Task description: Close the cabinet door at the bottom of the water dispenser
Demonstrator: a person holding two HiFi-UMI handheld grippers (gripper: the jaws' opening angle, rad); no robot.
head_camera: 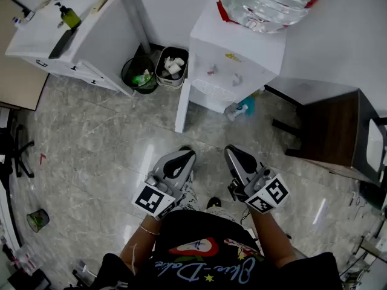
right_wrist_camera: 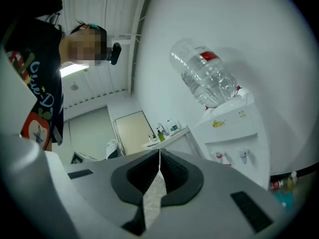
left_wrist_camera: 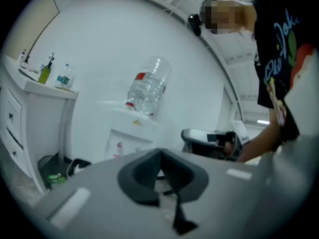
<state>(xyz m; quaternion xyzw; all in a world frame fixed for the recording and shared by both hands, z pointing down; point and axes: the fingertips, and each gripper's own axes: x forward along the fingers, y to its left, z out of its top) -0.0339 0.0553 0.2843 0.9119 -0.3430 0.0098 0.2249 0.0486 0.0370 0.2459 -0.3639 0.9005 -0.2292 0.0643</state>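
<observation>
Left gripper view: how do the jaws stand?

— Pressed together at the tips, nothing between them. The left gripper (left_wrist_camera: 160, 156) is empty. The right gripper view shows the same: the right gripper (right_wrist_camera: 159, 156) has its jaws closed on nothing.

And where are they held?

— The head view has both low and close to the person's body, left gripper (head_camera: 185, 154) and right gripper (head_camera: 232, 152) side by side over the floor (head_camera: 91, 138). Both are well apart from the dispenser (head_camera: 236, 59).

Where is the door?

— At the dispenser's foot. The door (head_camera: 182, 106) is a white panel, swung out from the left front corner towards the person. It stands wide open.

So how far along is the task?

— Judged from that, nothing is done. Neither gripper touches the door. The reach, the contact and the push shut are all left.

What is hard to see?

— The cabinet opening is mostly hidden under the dispenser's top. The hinge cannot be made out. A small blue thing (head_camera: 243, 109) lies at the foot on the right; what it is cannot be told. In both gripper views the gripper's body cuts off the dispenser's bottom, so the door does not show there. The bottle (head_camera: 266, 2) is cut by the head view's upper edge.
</observation>
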